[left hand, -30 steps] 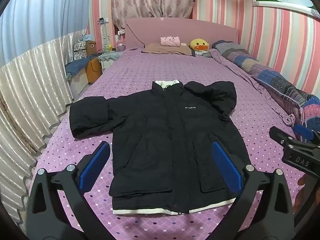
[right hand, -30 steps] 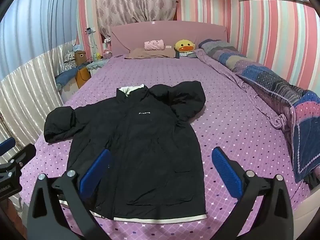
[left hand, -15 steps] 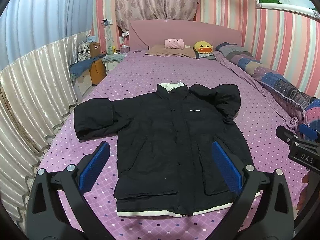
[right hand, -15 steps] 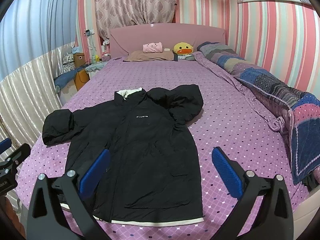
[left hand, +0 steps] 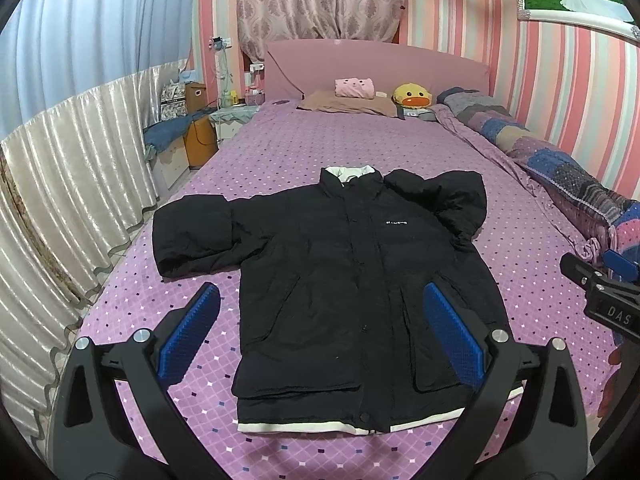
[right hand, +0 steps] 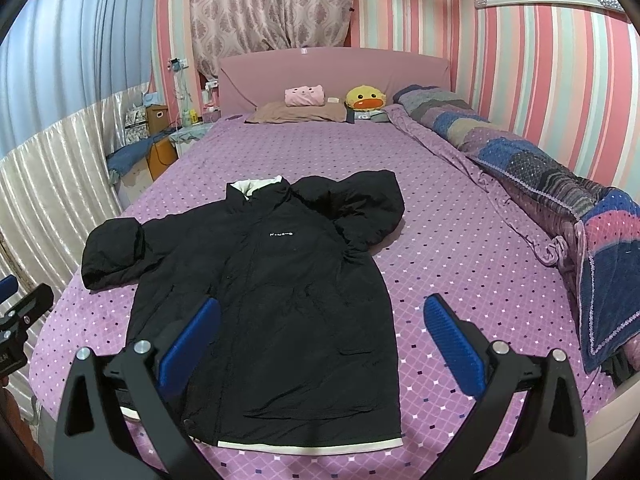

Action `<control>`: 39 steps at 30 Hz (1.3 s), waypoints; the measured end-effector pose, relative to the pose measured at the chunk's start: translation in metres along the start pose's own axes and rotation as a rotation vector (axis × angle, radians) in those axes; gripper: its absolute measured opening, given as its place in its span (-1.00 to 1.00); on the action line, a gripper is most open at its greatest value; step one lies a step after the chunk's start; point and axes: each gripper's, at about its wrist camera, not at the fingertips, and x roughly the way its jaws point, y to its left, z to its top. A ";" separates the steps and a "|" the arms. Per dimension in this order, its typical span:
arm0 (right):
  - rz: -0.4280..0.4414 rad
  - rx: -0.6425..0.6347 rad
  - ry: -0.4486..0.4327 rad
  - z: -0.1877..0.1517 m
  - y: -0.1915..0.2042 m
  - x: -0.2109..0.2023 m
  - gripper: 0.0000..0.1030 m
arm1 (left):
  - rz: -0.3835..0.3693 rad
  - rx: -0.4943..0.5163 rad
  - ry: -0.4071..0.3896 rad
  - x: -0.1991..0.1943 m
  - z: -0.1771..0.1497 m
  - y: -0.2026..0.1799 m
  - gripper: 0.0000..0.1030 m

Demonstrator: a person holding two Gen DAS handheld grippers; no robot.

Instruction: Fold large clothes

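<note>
White chest lettering on the black jacket (left hand: 360, 280) is too small to read in either view; "DAS" is printed in pale letters on the right tool (left hand: 612, 312) body, seen in the left wrist view.

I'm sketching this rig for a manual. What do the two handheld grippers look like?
Both match. The left gripper and right gripper each have two black angular arms with triangular cut-outs and silver bolts, ending in blue ribbed pads. Seen from the left camera, the right gripper's black body carries white letters "DAS". No cables or sleeves show.
</note>
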 end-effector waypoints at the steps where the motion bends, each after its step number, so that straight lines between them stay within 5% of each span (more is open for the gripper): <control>1: 0.000 0.002 -0.001 -0.001 0.000 0.000 0.97 | 0.002 -0.001 0.002 0.000 0.000 0.001 0.94; 39: 0.004 0.019 0.009 0.003 -0.009 0.008 0.97 | 0.059 -0.037 0.013 0.001 0.005 0.025 0.94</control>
